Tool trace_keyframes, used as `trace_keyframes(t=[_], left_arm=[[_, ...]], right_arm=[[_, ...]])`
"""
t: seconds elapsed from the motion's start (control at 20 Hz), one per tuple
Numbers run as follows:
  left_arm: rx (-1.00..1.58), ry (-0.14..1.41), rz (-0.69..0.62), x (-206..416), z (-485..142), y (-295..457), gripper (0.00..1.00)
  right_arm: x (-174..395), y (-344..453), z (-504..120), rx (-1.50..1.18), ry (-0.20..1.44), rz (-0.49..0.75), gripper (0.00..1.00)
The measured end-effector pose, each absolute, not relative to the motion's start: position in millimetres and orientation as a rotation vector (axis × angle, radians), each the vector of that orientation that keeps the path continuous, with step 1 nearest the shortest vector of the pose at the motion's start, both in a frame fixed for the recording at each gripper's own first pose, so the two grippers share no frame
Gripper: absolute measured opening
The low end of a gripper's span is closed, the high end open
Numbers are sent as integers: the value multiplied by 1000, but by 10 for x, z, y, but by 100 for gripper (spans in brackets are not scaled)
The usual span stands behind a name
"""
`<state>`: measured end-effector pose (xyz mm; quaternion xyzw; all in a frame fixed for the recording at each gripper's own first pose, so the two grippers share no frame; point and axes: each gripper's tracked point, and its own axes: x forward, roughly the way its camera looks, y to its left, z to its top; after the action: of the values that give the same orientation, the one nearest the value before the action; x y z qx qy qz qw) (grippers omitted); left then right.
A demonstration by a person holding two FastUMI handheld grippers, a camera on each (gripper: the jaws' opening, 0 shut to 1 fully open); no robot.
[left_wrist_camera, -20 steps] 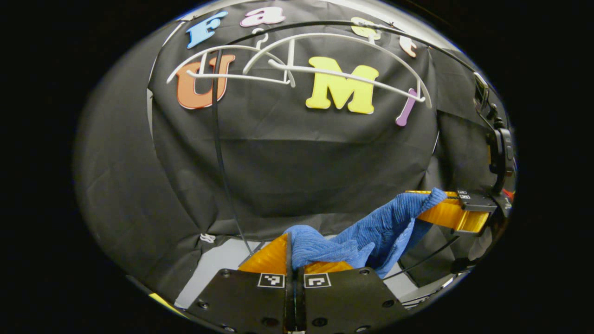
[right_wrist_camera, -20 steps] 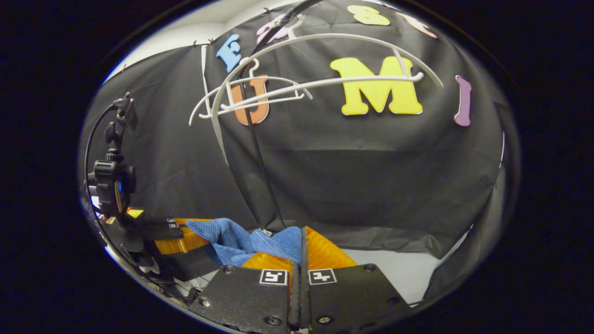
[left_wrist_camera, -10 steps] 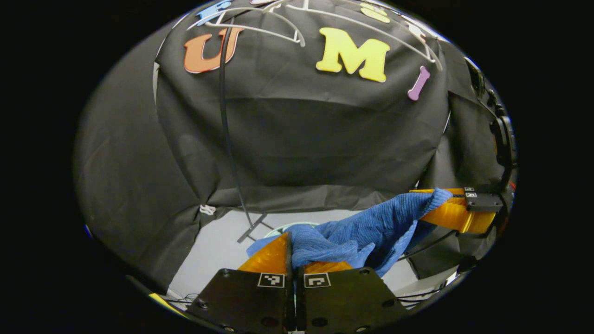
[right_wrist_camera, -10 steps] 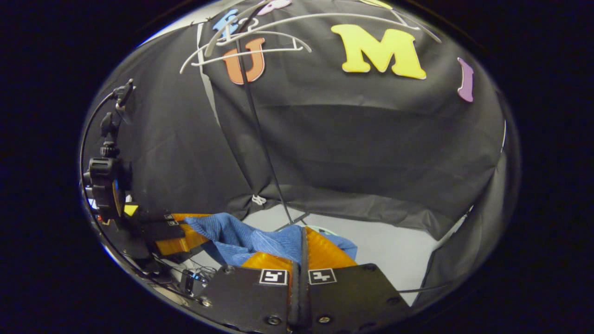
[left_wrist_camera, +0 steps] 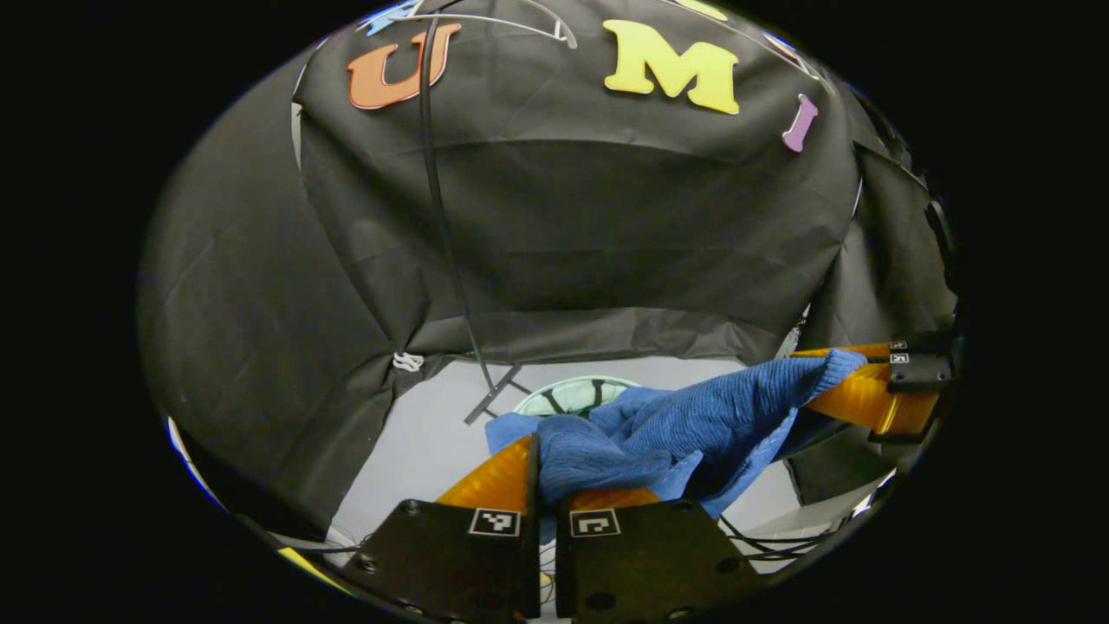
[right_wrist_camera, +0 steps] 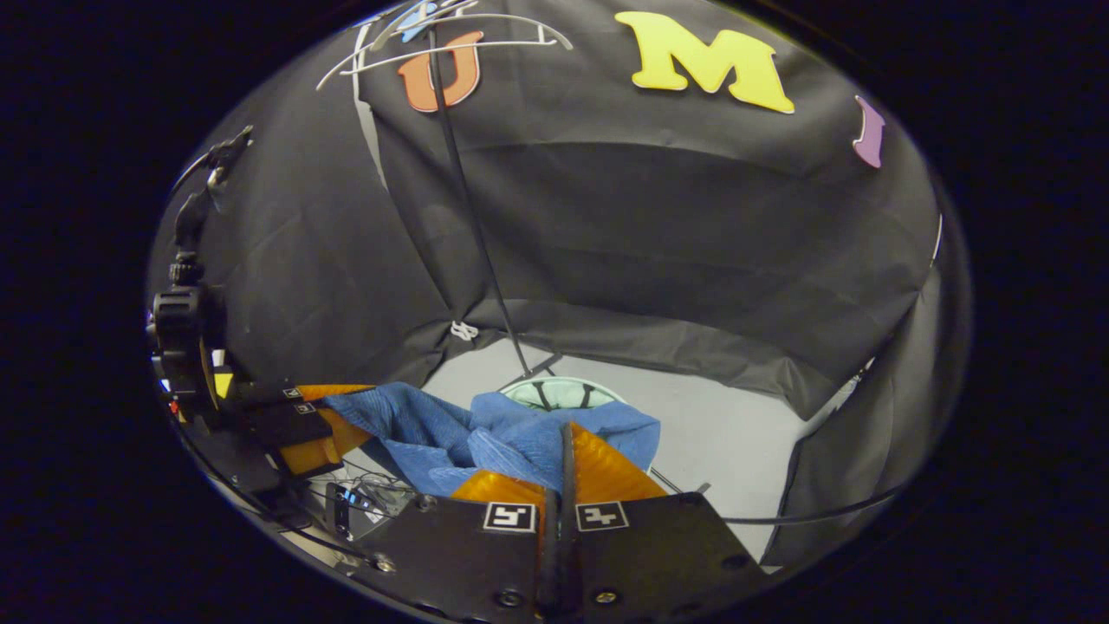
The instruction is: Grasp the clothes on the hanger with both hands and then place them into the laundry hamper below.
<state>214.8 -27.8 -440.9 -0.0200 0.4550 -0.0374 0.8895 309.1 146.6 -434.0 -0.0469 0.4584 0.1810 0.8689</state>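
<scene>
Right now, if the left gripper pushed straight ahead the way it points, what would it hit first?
The blue garment bunched in front of the left gripper; beyond it, probably the pale green laundry hamper rim, though depth is unclear.

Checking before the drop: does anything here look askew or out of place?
Nothing stands out. The blue garment hangs between the left tool and right tool, above the hamper; the bare hangers stay up.
</scene>
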Motion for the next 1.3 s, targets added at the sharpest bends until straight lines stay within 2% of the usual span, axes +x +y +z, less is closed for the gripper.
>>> trace_keyframes(t=[0.05,0.1,0.35,0.4,0.85,1.3], left_arm=[[-40,945,-70,2135,-4415,-248,12],[-36,945,-62,2111,-4410,-228,23],[-16,916,-44,2126,-4358,-141,96],[-7,903,-39,2133,-4323,-115,100],[16,838,-4,2125,-4134,26,97],[26,824,-38,1972,-4023,-75,97]], right_arm=[[3073,1453,-4345,-99,968,377,5],[3034,1413,-4332,-101,964,368,7],[3065,1385,-4248,-93,896,344,100],[3087,1355,-4233,-101,886,335,99],[2986,1304,-4069,-73,855,307,99],[2812,1307,-3859,-53,803,293,98]])
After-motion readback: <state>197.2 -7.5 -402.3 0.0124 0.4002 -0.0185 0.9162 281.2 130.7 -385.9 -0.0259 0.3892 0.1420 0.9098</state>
